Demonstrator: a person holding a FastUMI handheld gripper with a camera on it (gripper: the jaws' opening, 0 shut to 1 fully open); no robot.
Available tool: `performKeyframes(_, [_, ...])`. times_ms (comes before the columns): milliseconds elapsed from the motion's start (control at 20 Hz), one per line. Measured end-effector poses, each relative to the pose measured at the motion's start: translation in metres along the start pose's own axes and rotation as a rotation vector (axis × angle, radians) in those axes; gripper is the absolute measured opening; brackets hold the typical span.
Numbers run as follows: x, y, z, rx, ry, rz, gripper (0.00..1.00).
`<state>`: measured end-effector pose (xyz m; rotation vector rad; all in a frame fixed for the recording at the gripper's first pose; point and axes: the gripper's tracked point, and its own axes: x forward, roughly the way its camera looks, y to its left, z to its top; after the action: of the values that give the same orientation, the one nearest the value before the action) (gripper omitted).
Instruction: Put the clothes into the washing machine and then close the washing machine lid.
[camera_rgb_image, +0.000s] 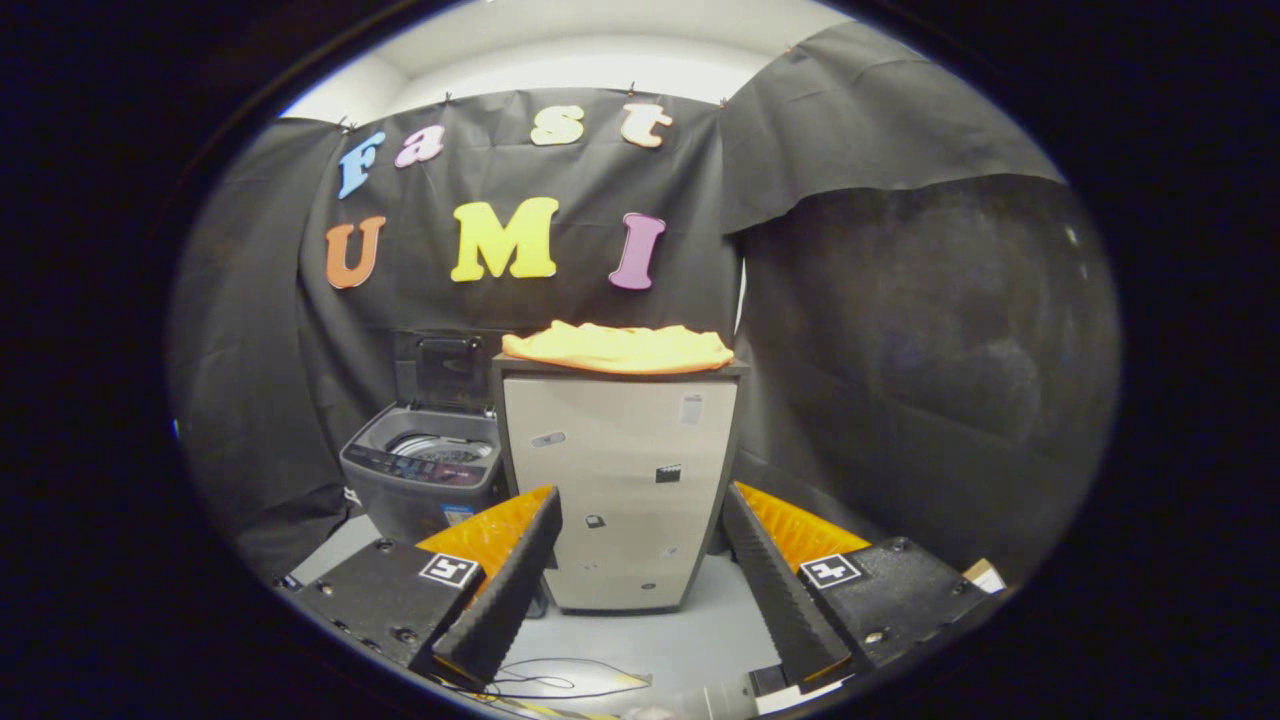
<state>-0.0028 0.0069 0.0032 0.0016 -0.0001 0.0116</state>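
While gripper (640, 570) gapes, cabinet (620, 480) ahead

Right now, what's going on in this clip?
A person's handheld gripper is open, its fingers spread with nothing between them, pointed at a pale cabinet well beyond them. A yellow-orange garment lies in a heap on the cabinet's top, untouched. Beside the cabinet sits a grey top-loading washing machine with its lid standing open, so the drum is ready. Nothing has been picked up yet; the clothes are not yet in the machine.
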Motion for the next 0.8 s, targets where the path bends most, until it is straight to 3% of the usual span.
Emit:
performKeyframes(350, [0.001,0.002,-0.002,0.004,0.040,-0.002,1.00])
performKeyframes(800, [0.034,0.003,0.063,0.032,0.062,-0.045,1.00])
